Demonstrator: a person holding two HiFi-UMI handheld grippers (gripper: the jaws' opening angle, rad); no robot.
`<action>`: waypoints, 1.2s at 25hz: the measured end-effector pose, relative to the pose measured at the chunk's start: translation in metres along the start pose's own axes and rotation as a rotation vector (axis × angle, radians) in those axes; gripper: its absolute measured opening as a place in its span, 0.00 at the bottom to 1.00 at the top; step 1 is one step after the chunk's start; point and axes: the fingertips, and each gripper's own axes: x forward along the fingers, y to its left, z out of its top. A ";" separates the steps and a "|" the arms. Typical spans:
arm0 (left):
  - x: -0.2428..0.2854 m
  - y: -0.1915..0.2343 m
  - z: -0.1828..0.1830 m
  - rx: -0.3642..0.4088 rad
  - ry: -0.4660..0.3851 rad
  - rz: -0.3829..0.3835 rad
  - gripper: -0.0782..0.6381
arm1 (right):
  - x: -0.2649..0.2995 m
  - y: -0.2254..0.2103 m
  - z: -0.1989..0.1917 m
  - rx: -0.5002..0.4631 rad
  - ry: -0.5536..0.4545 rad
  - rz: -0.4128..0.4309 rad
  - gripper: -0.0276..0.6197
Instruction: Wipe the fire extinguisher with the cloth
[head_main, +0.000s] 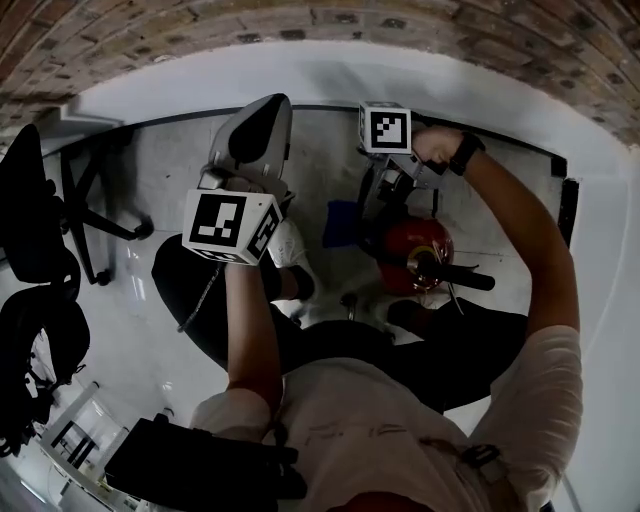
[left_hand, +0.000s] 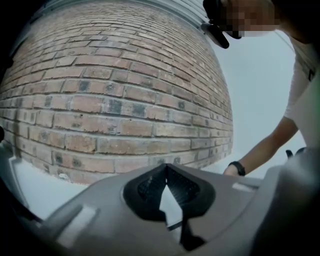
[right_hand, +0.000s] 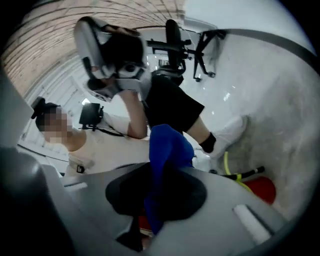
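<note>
Gripping blue cloth in right tool, jaws clamped on bunched fold. We are holding it just beside red fire extinguisher, standing on floor. Left tool raised, jaws together, empty. We are judging cloth soft and light, extinguisher heavy, rigid, slick-sided. Steadying best at neck or handle.

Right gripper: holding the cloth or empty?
Holding it. The right gripper is shut on the blue cloth: in its own view the cloth is pinched between the fingers and bunches out past them.
</note>
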 end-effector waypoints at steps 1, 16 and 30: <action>0.000 0.000 -0.004 -0.001 0.008 0.004 0.11 | -0.001 -0.021 -0.008 0.034 0.025 -0.022 0.14; -0.004 -0.020 -0.045 0.013 0.085 0.079 0.11 | -0.041 -0.336 -0.111 0.096 -0.003 -0.742 0.14; -0.079 -0.101 0.013 0.024 -0.066 0.041 0.11 | -0.182 -0.044 -0.098 -0.395 -1.020 -1.286 0.14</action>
